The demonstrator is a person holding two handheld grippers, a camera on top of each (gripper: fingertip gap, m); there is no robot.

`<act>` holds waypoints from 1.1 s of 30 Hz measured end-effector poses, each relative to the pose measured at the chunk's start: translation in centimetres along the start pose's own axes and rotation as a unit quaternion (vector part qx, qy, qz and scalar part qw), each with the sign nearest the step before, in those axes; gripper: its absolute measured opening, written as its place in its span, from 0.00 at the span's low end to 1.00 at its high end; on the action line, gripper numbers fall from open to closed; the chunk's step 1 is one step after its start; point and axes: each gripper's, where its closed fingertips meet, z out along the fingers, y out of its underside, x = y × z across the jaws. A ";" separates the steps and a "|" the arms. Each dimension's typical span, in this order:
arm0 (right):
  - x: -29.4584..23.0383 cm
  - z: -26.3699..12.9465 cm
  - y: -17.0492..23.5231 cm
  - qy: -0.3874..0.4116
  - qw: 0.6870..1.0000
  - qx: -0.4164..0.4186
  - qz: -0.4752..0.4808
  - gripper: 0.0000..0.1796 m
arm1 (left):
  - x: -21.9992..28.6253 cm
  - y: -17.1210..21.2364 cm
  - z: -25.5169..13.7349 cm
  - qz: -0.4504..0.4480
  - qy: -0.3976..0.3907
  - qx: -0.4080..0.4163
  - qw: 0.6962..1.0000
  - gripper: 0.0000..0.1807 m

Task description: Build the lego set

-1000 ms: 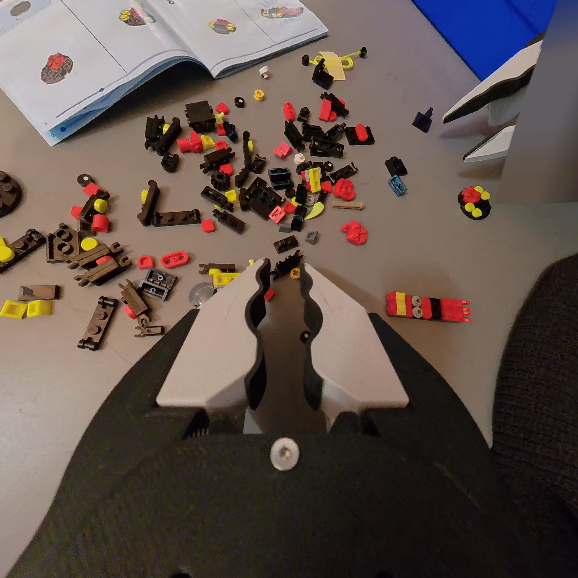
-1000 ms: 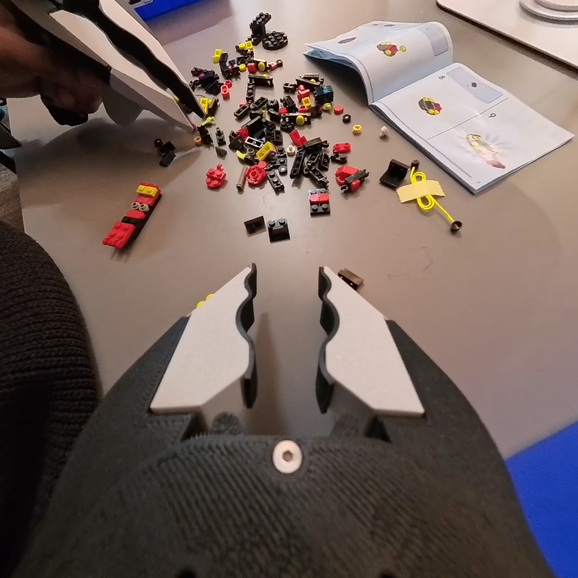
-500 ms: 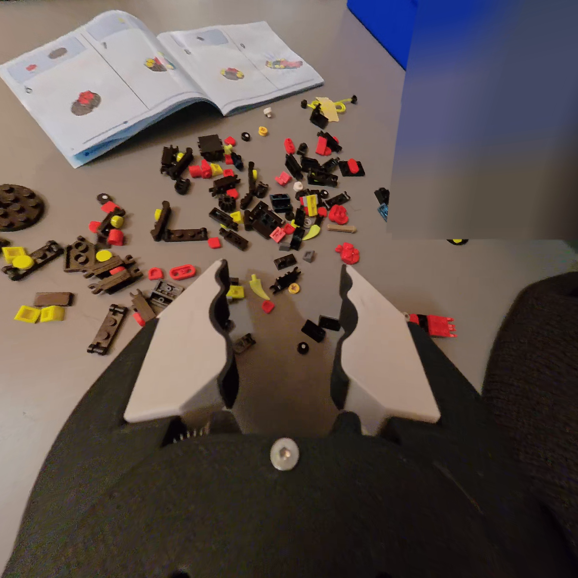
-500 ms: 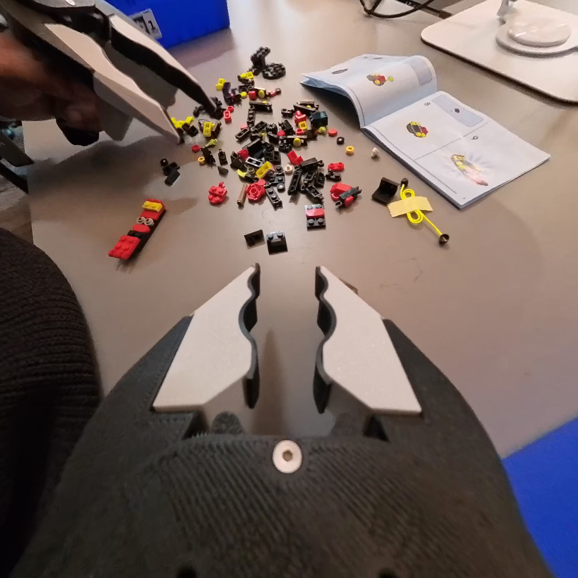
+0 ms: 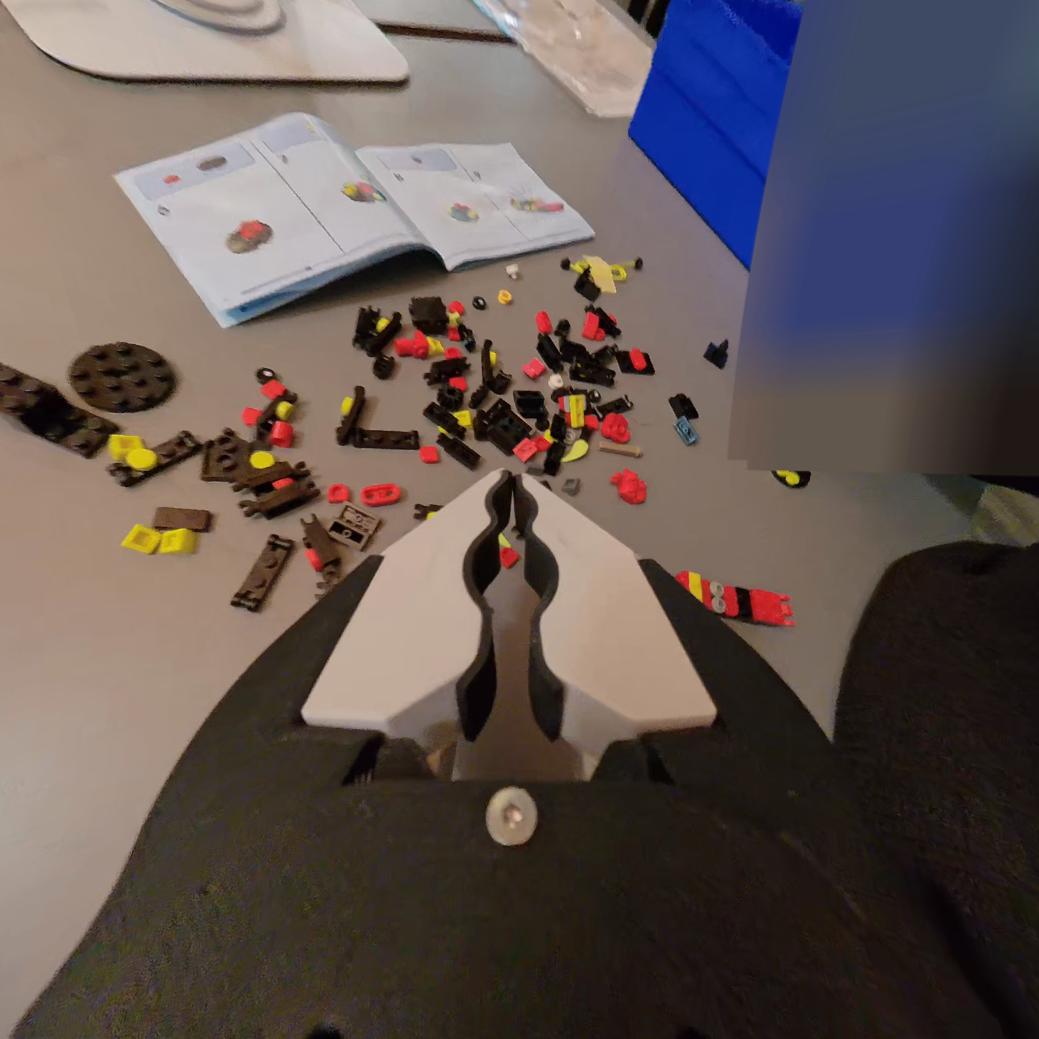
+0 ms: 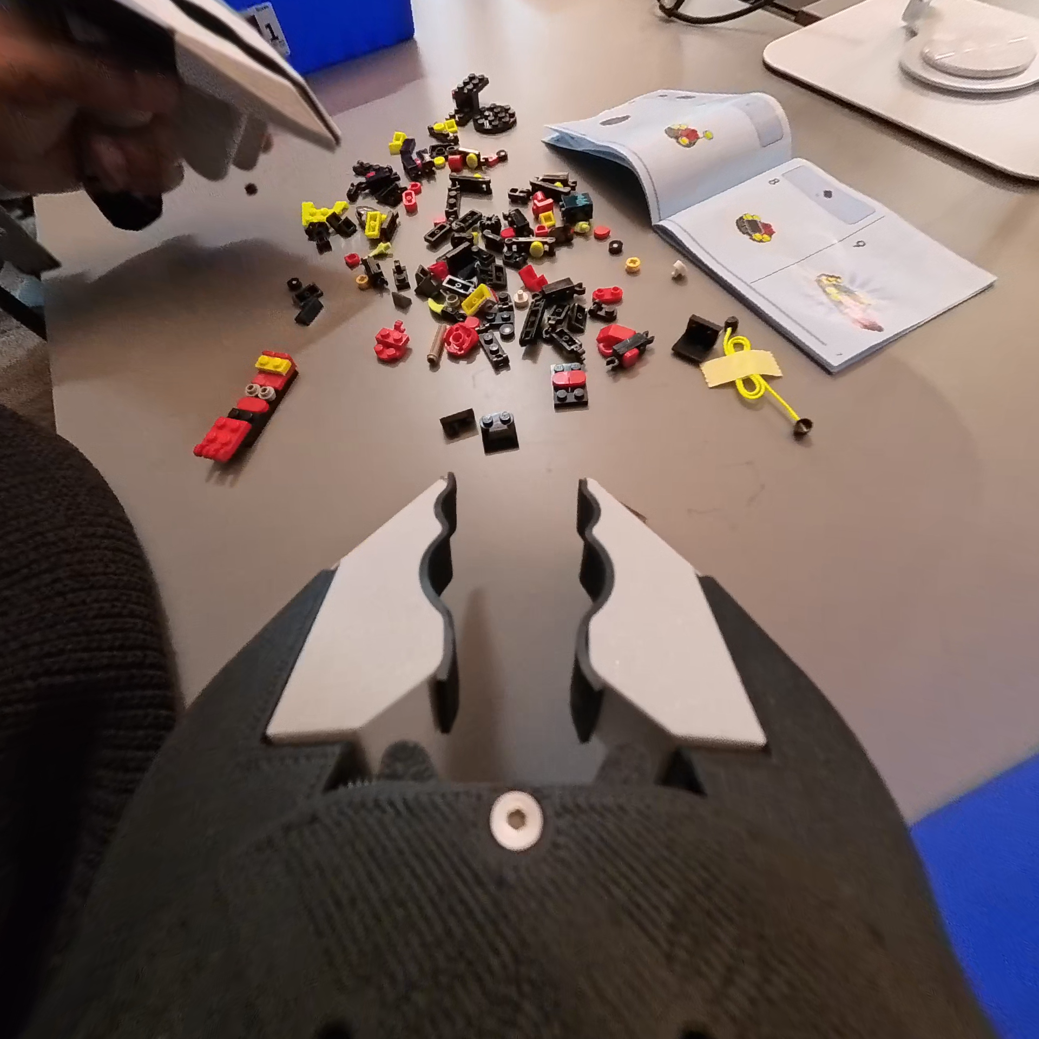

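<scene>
1. Two grippers work over a grey table (image 6: 843,506) scattered with loose black, red and yellow lego pieces (image 6: 483,264).
2. In the left wrist view the left gripper (image 5: 513,477) has its tips nearly touching, with only a thin slit between them; whether anything is pinched at the tips cannot be told.
3. Through the wider gap lower between its jaws, a small red piece (image 5: 509,556) shows on the table beneath.
4. From the right wrist view the left gripper (image 6: 331,135) is raised above the table at the near-left edge of the pile, and a tiny dark bit (image 6: 251,189) shows just below it.
5. Its counterpart, the right gripper (image 6: 516,486), has its jaws spread apart with nothing between them, short of two small black bricks (image 6: 483,428).
6. A partly built red, black and yellow strip (image 6: 247,406) lies apart from the pile, to its left.
7. An open instruction booklet (image 6: 787,225) lies beyond the pile on the right, and a black round plate (image 5: 122,376) sits at the far left.
</scene>
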 end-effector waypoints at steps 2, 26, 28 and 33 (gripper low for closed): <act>0.0 0.0 0.0 0.000 1.000 -0.001 0.000 0.23 | -0.4 -0.7 -0.6 -0.022 0.003 0.024 0.999 0.00; 0.0 0.1 0.3 0.000 1.000 -0.007 0.001 0.23 | 4.0 4.0 0.8 0.113 0.081 -0.104 0.985 0.15; 0.0 0.0 0.2 -0.001 1.000 -0.007 0.001 0.23 | 4.3 4.3 0.9 0.124 0.086 -0.111 0.982 0.15; 0.0 -0.1 0.2 0.000 1.000 -0.005 0.001 0.23 | 3.9 4.9 1.0 0.142 0.069 -0.131 0.979 0.15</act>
